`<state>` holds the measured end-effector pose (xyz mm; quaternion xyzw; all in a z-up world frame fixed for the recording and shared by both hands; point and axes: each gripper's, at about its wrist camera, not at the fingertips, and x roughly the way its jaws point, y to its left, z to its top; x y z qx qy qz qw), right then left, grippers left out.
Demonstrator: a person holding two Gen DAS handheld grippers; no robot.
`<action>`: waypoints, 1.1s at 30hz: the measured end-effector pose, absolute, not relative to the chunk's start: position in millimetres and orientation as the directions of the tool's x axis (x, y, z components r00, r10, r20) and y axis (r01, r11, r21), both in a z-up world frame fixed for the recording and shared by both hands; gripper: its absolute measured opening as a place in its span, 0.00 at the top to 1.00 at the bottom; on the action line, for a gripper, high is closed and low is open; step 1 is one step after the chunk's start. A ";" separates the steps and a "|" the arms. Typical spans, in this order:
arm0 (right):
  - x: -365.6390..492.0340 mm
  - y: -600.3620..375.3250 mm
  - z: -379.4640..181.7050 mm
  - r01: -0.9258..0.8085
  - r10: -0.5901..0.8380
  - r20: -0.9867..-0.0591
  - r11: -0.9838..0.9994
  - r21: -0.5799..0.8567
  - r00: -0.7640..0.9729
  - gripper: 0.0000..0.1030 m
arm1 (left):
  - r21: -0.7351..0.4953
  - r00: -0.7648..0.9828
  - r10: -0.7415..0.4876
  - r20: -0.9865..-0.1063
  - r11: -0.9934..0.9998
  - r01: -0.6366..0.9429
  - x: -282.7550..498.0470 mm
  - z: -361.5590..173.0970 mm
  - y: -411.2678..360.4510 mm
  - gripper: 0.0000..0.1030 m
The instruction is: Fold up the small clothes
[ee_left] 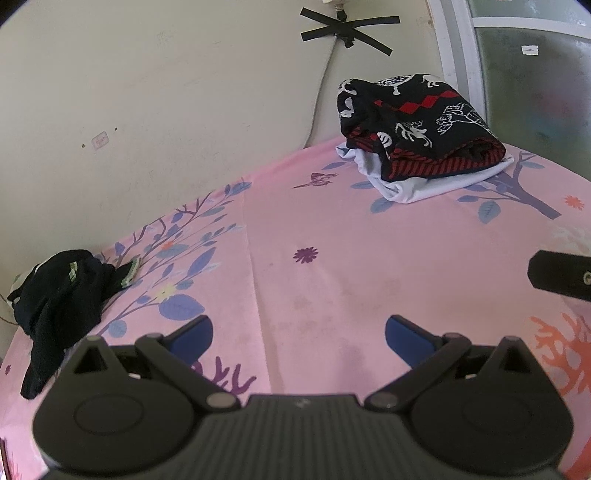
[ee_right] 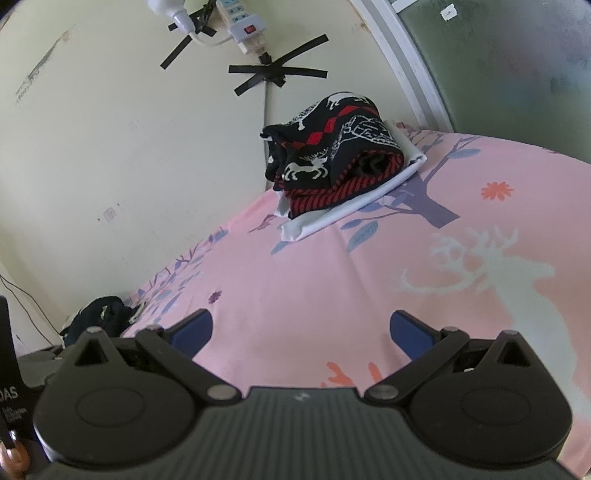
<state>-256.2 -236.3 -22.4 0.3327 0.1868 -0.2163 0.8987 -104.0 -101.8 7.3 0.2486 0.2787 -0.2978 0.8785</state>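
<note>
A folded black sweater with red and white reindeer pattern (ee_left: 417, 125) lies on a folded white garment (ee_left: 439, 184) at the far side of the pink bed sheet (ee_left: 332, 258). The stack also shows in the right wrist view, the sweater (ee_right: 332, 155) on the white garment (ee_right: 354, 203). A crumpled black garment with a green-striped cuff (ee_left: 59, 299) lies at the left edge; it shows small in the right wrist view (ee_right: 103, 317). My left gripper (ee_left: 299, 336) is open and empty above the sheet. My right gripper (ee_right: 301, 332) is open and empty above the sheet.
A cream wall (ee_left: 147, 110) runs behind the bed, with black tape crosses (ee_left: 347, 29) and a cable. A power strip (ee_right: 240, 22) hangs on the wall. A window frame (ee_left: 461, 55) stands at the right. Part of the other gripper (ee_left: 557, 277) shows at the right edge.
</note>
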 end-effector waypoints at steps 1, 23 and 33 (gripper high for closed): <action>-256.0 -236.4 -22.6 0.513 -0.264 -0.480 0.685 0.517 0.836 0.06 | 0.271 0.667 -0.385 -0.638 0.699 0.662 -103.7 7.1 -101.7 0.00; -255.3 -234.6 -22.8 0.515 -0.266 -0.481 0.683 0.518 0.835 0.06 | 0.300 0.684 -0.385 -0.619 0.690 0.659 -108.1 6.4 -103.1 0.00; -254.2 -234.6 -24.6 0.516 -0.265 -0.482 0.681 0.519 0.835 0.06 | 0.297 0.683 -0.383 -0.622 0.691 0.659 -107.8 6.1 -103.7 0.00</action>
